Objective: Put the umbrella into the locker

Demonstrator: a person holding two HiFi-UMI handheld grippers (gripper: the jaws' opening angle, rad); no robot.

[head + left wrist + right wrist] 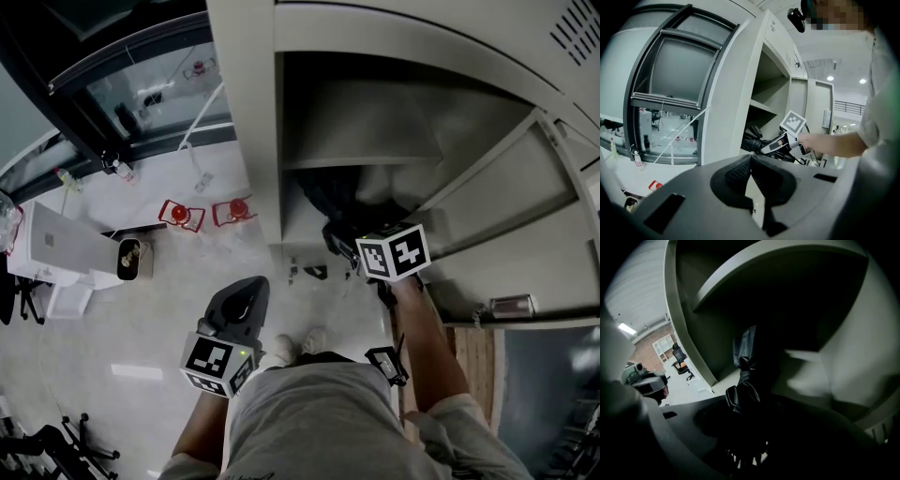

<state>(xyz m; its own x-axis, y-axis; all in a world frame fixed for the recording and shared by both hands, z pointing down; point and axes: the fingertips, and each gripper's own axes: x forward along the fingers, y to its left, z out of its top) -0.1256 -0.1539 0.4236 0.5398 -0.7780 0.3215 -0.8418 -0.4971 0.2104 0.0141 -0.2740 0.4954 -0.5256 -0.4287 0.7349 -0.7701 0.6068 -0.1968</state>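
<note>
The black folded umbrella (330,199) lies in the lower compartment of the grey locker (246,122), under a shelf (375,155). My right gripper (345,242) reaches into that compartment and is shut on the umbrella's near end. In the right gripper view the umbrella (746,376) runs from the dark jaws into the compartment. The left gripper view shows the right gripper (774,146) at the locker's opening with the umbrella (752,137) ahead of it. My left gripper (246,292) hangs low outside the locker, shut and holding nothing; its fingers (736,171) meet at the tips.
The locker door (525,225) stands open at the right. Two red floor stands (183,216) (234,211) sit left of the locker, below a glass wall (150,89). A white cabinet (61,246) is at the far left. The person's shoes (300,345) are on the pale floor.
</note>
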